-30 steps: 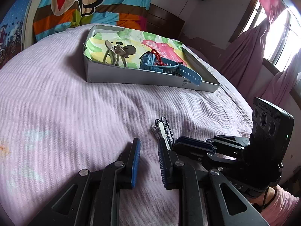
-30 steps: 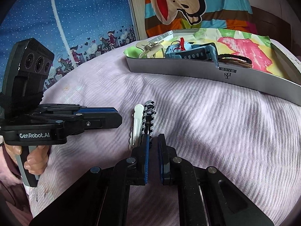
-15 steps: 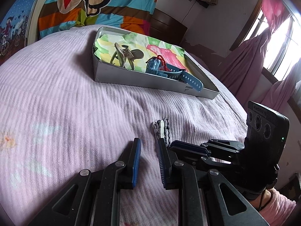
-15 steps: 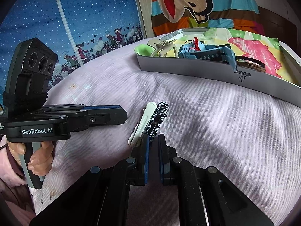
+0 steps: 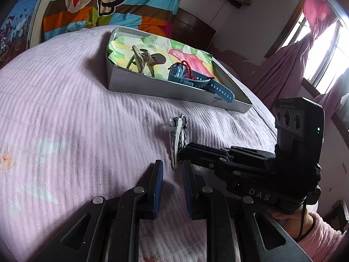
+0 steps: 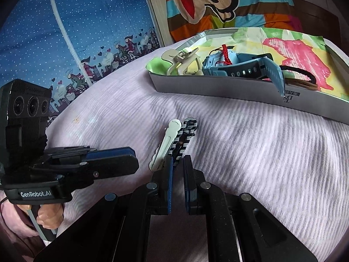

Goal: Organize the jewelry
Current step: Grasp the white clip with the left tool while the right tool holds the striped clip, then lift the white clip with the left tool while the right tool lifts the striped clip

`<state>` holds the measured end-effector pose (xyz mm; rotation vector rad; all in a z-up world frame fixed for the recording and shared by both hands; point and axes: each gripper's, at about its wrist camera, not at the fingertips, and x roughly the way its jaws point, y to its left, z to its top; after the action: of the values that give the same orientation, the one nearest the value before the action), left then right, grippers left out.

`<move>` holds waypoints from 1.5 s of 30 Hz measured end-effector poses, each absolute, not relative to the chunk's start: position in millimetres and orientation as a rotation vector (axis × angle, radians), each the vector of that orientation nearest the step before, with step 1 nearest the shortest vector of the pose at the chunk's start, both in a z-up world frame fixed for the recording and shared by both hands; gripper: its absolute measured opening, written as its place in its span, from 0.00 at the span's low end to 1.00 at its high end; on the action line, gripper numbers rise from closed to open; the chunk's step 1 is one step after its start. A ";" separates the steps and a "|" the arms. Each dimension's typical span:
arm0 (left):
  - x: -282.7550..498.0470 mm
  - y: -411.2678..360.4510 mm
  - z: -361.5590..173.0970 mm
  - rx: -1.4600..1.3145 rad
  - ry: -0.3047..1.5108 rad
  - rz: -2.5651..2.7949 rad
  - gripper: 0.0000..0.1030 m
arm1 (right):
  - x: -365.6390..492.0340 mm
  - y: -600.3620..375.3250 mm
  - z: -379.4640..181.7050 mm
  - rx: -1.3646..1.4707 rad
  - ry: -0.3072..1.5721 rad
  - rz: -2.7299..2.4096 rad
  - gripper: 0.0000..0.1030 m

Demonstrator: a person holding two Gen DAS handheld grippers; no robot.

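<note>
My right claw (image 6: 177, 168) pinches two hair clips (image 6: 174, 144) by their near ends, lifted off the bed (image 6: 261, 163); my left claw (image 5: 172, 174), narrow and empty, waits beside. I should carry them level to the tray (image 6: 218, 87) ahead.

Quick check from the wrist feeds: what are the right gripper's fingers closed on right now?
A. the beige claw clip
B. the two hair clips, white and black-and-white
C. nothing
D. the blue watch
B: the right gripper pinches the hair clips at their near ends, above the bedspread.
</note>
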<state>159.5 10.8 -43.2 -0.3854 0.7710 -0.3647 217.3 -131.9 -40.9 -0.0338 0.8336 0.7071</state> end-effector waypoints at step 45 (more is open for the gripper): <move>166.3 22.3 -47.7 -0.390 0.769 -0.194 0.04 | 225.9 -125.0 -42.2 -0.075 0.822 0.680 0.16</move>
<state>166.3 22.3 -47.7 -0.3896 0.7685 -0.1939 225.9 -125.0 -42.2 -0.0751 0.8222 0.6800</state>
